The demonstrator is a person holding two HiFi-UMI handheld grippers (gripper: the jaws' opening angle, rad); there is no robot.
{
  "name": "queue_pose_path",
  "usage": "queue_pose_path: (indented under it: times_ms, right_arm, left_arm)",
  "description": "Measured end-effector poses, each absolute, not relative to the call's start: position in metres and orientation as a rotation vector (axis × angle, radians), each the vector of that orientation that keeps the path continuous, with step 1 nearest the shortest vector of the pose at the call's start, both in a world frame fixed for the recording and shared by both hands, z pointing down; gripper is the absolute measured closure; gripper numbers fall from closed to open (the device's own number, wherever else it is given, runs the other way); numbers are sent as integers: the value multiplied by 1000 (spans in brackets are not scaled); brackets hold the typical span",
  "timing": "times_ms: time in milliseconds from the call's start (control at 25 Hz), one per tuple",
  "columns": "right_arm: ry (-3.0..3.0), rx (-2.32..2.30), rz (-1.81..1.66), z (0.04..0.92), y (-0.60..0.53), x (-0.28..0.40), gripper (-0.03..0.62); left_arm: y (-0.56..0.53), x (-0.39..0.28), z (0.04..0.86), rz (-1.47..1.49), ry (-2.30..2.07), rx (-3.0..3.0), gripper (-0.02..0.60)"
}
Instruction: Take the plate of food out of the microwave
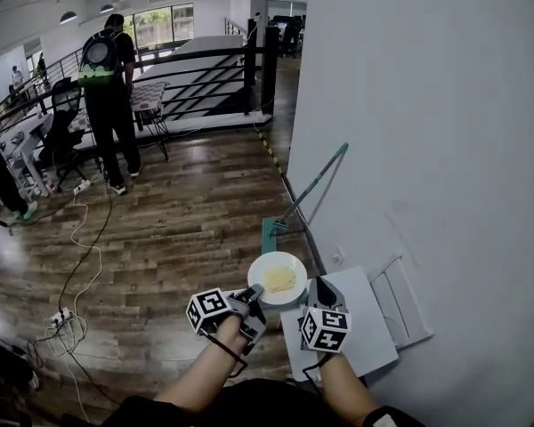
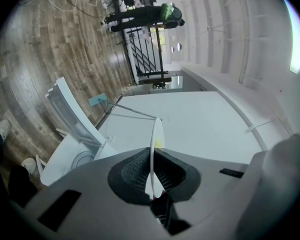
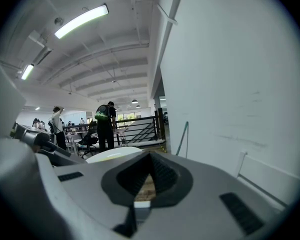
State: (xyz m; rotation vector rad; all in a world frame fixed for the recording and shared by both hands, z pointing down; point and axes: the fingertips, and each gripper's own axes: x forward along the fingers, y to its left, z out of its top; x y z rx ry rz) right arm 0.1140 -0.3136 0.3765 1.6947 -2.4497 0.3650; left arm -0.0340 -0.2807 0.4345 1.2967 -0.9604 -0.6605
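Grips plate (image 1: 264, 268) of yellow food (image 1: 280, 279) by near rim with left gripper (image 1: 252, 293), left of open microwave (image 1: 360, 323); holds right gripper (image 1: 324, 286) closed, empty.

Head cam: high up, tilted steeply down. Gripper cams: right behind own jaws, L rolled sideways, R level. All share plate (image 1: 260, 274), wall (image 1: 427, 105), railing (image 1: 196, 55).

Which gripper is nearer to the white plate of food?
Left. The left gripper is clamped on the rim of the plate, so it touches it. The right gripper sits close beside the plate's right edge, jaws together, gripping nothing.
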Motion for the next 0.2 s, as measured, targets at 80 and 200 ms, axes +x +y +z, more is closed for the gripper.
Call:
queue_pose_path:
  times_ms: [80,200]
  right_arm:
    - [-2453,1695,358,370,-312,106,588]
    - [-2457,1692,348,359,-308,89,588]
  left_arm:
    - [-280,-41,427,-663,-958,1307,571]
    - [-277,-56,414,-672,-955,1317,571]
